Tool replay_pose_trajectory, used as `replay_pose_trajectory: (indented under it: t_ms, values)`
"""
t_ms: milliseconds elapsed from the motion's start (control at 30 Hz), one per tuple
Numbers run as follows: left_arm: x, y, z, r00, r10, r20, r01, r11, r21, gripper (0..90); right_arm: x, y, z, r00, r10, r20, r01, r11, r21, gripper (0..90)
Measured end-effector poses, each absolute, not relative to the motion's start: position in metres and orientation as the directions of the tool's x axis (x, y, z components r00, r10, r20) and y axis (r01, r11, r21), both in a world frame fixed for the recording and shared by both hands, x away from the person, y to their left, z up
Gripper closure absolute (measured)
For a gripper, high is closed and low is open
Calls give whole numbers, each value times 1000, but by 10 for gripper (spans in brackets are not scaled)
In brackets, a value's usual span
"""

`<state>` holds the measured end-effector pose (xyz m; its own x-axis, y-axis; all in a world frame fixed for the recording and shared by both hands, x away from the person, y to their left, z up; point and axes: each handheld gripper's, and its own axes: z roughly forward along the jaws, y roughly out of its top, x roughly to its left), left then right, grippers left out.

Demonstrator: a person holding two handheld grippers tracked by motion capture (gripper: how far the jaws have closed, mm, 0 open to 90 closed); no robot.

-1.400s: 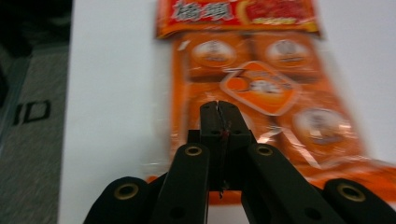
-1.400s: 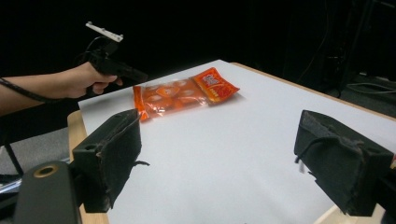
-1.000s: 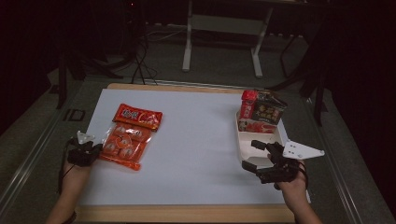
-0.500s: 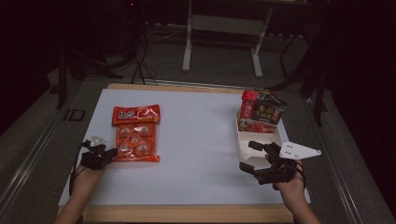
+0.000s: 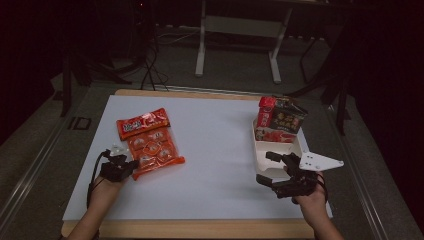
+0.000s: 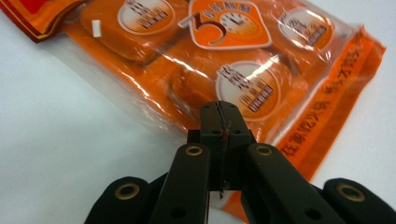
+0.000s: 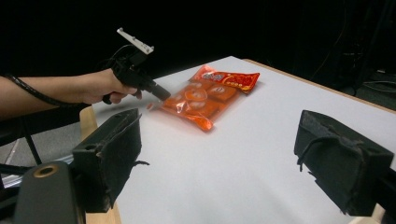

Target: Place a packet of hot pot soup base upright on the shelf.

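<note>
Overhead view plus two close gripper views

We note orange snack bag, red header strip, round white-orange labels; white table sheet; black grippers; red-black cartons.

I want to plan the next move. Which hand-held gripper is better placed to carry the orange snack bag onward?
Left. The left hand-held gripper is shut on the orange snack bag's edge; the right hand-held gripper hangs open beside the white tray.
</note>
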<state>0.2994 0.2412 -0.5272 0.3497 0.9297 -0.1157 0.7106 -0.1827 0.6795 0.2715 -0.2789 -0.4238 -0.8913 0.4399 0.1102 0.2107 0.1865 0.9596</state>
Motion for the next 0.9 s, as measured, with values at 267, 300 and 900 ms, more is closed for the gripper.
replay_pose_trajectory:
  t_ms: [267,300,900]
  values:
    - [325,252,-524,270,961,-67,705,-150,693,900,270,-281,-422,-891,441,112,208,177,962,146]
    - [329,253,-523,264,961,-79,703,-136,698,900,270,-281,-422,-891,440,111,208,178,962,146]
    - [394,262,-524,165,986,19,707,-132,695,900,271,-279,-425,-896,428,117,213,184,959,146]
